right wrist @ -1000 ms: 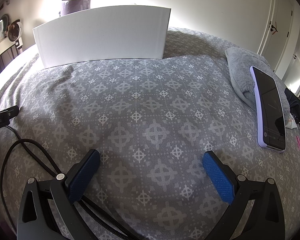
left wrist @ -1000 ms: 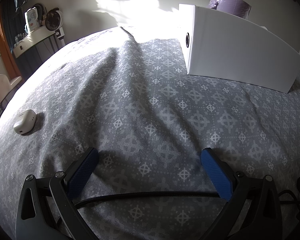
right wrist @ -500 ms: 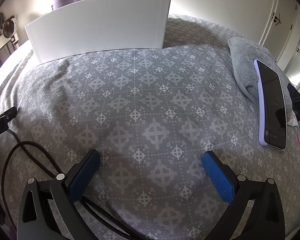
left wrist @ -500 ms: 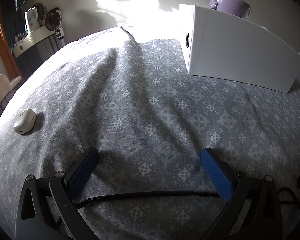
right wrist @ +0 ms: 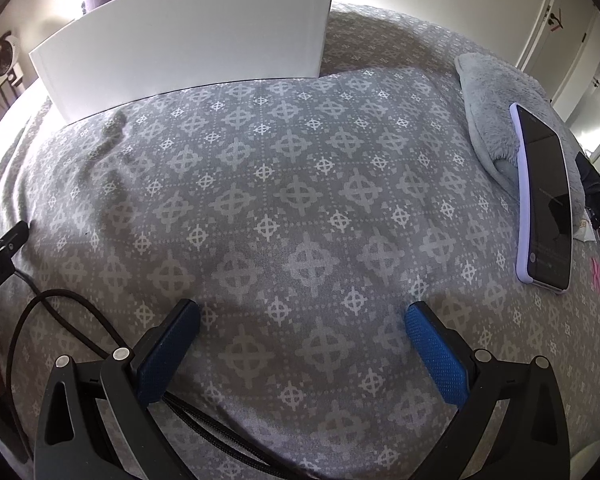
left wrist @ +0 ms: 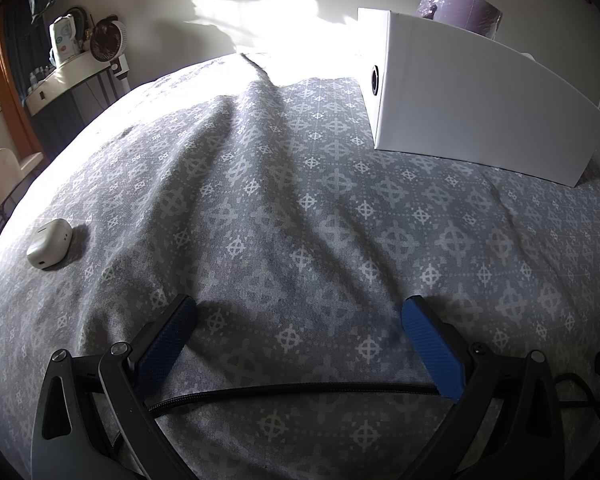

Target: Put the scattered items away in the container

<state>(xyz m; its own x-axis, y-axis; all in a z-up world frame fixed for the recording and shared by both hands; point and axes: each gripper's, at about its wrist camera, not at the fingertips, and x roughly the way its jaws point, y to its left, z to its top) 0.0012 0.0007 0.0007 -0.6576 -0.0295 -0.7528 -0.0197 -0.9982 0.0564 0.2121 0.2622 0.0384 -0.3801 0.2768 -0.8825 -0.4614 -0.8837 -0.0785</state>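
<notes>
- Left gripper (left wrist: 298, 314): at the bottom of the left wrist view, jaws spread wide with nothing between them, blue pads (left wrist: 432, 350) low over the bedspread (left wrist: 300, 208).
- Black cable (left wrist: 300, 390): runs across the lower frame just behind the left pads.
- White earbud case (left wrist: 49, 242): at the left edge of the left wrist view, lying on the bedspread, well apart from the gripper.
- White box (left wrist: 480, 100): upper right of the left wrist view, standing on the bedspread; a purple object (left wrist: 460, 4) shows behind its top edge.
- Right gripper (right wrist: 302, 316): at the bottom of the right wrist view, jaws likewise wide apart and empty over the patterned bedspread.
- Phone (right wrist: 544, 200): right side of the right wrist view, screen up, lying partly on a grey fleecy cloth (right wrist: 496, 112).
- The white box fills the upper left of the right wrist view, well apart from the phone.
</notes>
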